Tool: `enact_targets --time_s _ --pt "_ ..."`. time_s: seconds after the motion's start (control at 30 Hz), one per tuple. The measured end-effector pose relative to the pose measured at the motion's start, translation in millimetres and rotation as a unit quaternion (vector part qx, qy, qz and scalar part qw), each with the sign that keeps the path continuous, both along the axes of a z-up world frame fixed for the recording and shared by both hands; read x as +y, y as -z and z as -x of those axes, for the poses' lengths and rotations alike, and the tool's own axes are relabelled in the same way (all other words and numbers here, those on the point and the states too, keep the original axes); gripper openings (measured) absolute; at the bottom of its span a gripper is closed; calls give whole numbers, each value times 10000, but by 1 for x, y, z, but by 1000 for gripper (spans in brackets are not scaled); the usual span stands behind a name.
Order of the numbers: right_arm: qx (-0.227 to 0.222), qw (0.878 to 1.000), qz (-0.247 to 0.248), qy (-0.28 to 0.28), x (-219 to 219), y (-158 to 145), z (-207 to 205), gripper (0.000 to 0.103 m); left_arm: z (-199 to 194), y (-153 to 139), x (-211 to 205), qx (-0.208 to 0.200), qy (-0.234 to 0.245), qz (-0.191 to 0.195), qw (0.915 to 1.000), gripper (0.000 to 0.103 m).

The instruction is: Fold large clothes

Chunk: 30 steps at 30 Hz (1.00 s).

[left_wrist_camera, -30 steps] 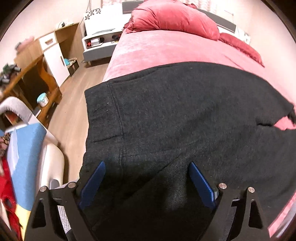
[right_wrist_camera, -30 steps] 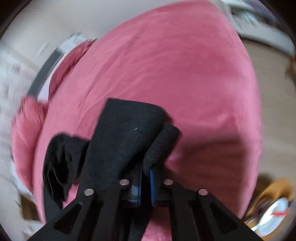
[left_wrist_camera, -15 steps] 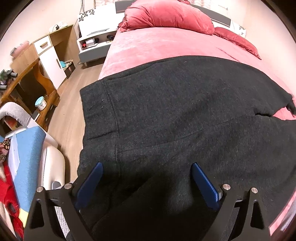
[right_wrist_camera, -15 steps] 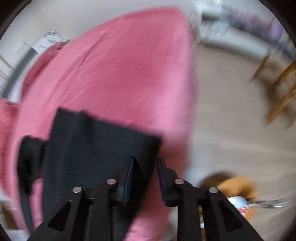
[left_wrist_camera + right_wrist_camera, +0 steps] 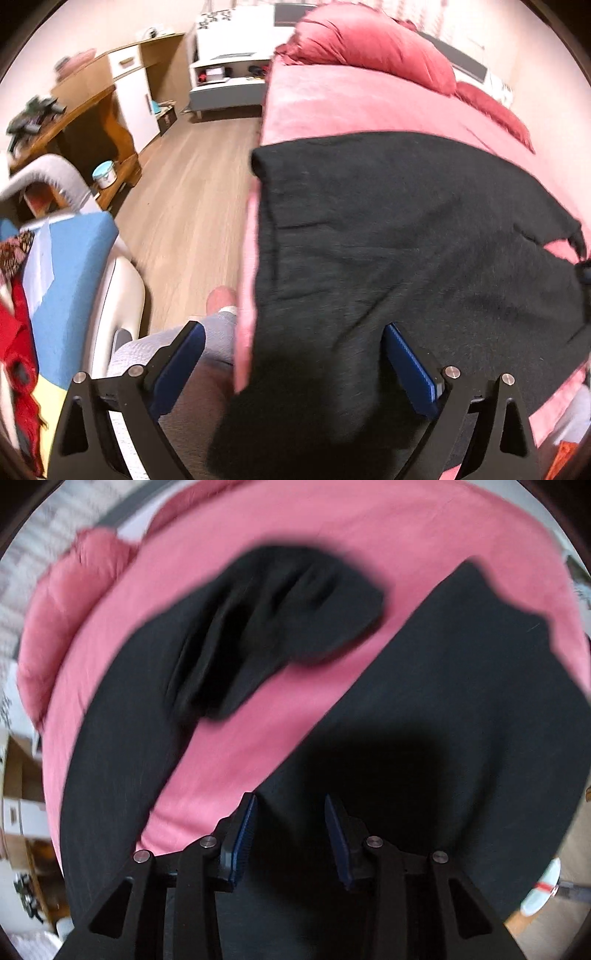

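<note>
A large black garment point(image 5: 406, 236) lies spread on the pink bed point(image 5: 362, 107), its near edge hanging over the bed's side. My left gripper point(image 5: 291, 350) is open and empty, its blue pads wide apart just above the garment's near edge. In the right wrist view the garment point(image 5: 461, 709) covers the lower right, and a bunched black part point(image 5: 280, 616) lies further up the bed. My right gripper point(image 5: 290, 823) is open over the black cloth and holds nothing.
Red pillows point(image 5: 373, 48) lie at the head of the bed. Wooden floor point(image 5: 192, 192) runs along the bed's left side, with a desk point(image 5: 74, 125), a white cabinet point(image 5: 229, 66) and a chair with blue cloth point(image 5: 62, 280). My grey-clad leg point(image 5: 207, 350) is below the left gripper.
My right gripper has opened and let go of the black cloth, which now lies on the bed. My left gripper has swung left, stayed open, and now shows the floor beside the bed.
</note>
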State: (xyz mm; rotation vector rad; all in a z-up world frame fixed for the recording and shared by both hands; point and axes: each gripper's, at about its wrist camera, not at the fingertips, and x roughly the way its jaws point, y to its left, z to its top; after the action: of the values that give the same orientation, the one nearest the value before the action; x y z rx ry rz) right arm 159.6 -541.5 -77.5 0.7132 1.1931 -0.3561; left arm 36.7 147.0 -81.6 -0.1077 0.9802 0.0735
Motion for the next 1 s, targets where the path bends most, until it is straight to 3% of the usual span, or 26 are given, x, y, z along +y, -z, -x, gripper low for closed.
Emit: enact_targets --time_s 0.13,0.17,0.2,0.23,0.27,0.3,0.37,0.43,0.47,0.53,0.57,0.63,0.67,0.7,0.77,0.87,1.0 --pt "484 9942 948 -163 34 1 -19 51 1 11 10 130 4 295 9995 100" --pt "584 9913 1152 -239 40 1 -22 48 1 15 9 192 61 352 9992 100" --pt "611 9889 1306 -354 45 1 -25 42 1 20 8 239 136 400 9988 92" --pt "591 9859 1478 -523 50 -2 -29 21 3 23 8 246 251 624 9974 68" --pt "609 9823 1672 -592 53 -6 -32 9 2 25 8 293 324 876 9952 64" --pt "559 9826 1675 -570 53 -10 -33 8 2 22 10 250 291 929 9949 59" --pt "175 9884 1483 -286 46 -26 -33 6 2 16 17 153 314 1149 9928 54" --pt "-613 9875 1449 18 39 -51 -30 0 2 10 23 51 266 1315 9909 54" --pt "-1043 9790 1750 -16 41 -67 -30 0 2 8 25 47 269 1354 9904 54" --pt "-1066 9611 2547 -82 49 -80 -32 0 1 11 23 188 374 1236 9914 57" --pt "-901 9637 2511 -118 49 -75 -35 6 1 13 23 264 389 1176 9919 60" --pt "-625 9849 1610 -138 38 -50 -40 16 4 9 29 209 291 1322 9906 64" --pt "-682 9899 1238 -45 22 -42 -51 17 5 3 35 125 171 1457 9891 67" --pt "-855 9908 1048 94 15 -39 -42 18 4 -2 40 39 72 1522 9883 71" --pt "-1146 9883 898 461 0 -36 -21 32 -3 -19 48 -289 -142 1504 9881 72" --pt "-1259 9875 577 759 -27 -30 -7 37 -29 -36 45 -596 -108 1392 9884 76" --pt "-1666 9796 -166 1114 -62 -14 -2 39 -81 -39 19 -612 96 1145 9915 77"
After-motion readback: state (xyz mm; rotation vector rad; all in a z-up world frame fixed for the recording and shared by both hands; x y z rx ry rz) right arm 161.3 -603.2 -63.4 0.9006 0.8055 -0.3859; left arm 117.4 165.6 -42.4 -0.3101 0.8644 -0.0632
